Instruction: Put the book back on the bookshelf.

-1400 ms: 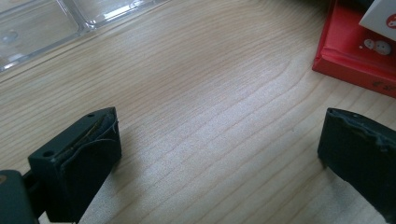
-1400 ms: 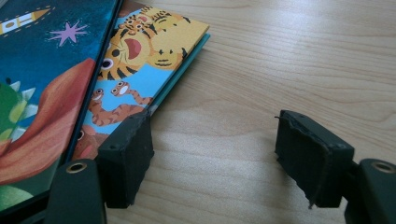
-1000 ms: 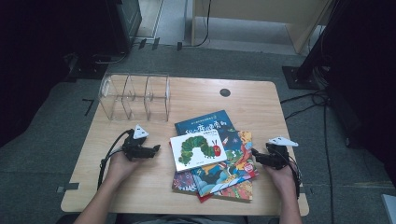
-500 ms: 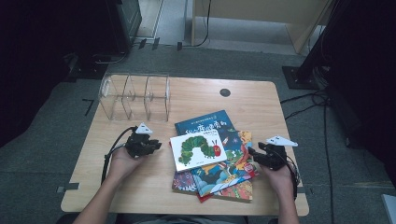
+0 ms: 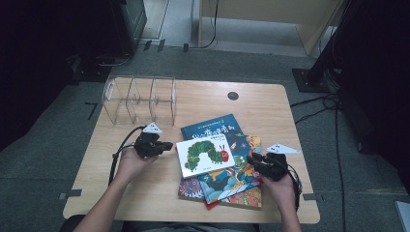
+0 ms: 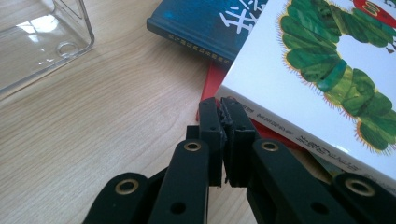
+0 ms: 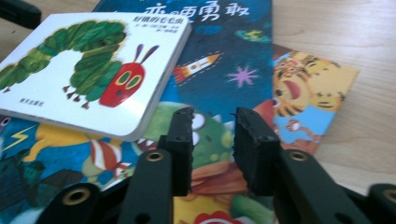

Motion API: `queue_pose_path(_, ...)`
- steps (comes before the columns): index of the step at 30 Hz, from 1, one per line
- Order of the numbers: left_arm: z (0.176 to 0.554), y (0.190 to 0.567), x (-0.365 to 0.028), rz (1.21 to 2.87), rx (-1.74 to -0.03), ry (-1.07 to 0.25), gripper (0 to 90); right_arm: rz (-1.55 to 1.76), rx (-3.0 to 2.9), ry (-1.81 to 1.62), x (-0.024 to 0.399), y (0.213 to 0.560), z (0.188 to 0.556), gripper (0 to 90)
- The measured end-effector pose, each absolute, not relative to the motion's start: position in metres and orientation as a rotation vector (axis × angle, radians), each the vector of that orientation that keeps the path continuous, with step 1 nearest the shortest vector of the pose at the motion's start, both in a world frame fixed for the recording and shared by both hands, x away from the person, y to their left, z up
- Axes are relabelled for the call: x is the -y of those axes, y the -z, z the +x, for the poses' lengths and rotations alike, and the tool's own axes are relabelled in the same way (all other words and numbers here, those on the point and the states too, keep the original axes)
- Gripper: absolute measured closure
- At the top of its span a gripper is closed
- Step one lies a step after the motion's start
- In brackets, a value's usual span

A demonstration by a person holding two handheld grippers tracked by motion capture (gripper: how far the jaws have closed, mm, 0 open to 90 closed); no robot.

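Caterpillar book (image 5: 205, 154) – white board book, lies on top of book pile (image 5: 227, 181) at table's (image 5: 203, 96) near middle, tilted. Under it: blue book (image 5: 215, 128), tiger book (image 7: 310, 95), dinosaur book (image 7: 205, 135).

Left gripper (image 6: 223, 109) just beside caterpillar book's corner, over bare wood – jaws closed together, nothing between, just been closing.

Right gripper (image 7: 212, 123) over pile's right side, near caterpillar book's edge – jaws part-way apart, nothing clamped, just been closing.

Clear rack (image 5: 140, 99) beyond left gripper.
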State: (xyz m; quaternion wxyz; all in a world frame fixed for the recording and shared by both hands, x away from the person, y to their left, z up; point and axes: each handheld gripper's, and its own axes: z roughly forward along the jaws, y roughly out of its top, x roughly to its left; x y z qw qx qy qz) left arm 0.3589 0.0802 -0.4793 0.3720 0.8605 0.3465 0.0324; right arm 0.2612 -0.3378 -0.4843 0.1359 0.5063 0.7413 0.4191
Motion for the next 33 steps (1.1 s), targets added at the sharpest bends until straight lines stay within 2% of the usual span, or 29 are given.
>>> queue_pose_path(12,0.372,0.48,-0.069,2.219,-0.877,-0.106,87.5,1.427,-2.241,-1.183,0.312,0.488,0.247,87.1)
queue_pose_path(22,0.38,0.485,-0.067,2.232,-0.872,-0.067,89.4,1.382,-2.291,-1.186,0.295,0.491,0.245,87.4)
queue_pose_path(33,0.367,0.484,-0.07,2.263,-0.822,-0.024,90.0,1.393,-2.274,-1.215,0.301,0.494,0.255,88.1)
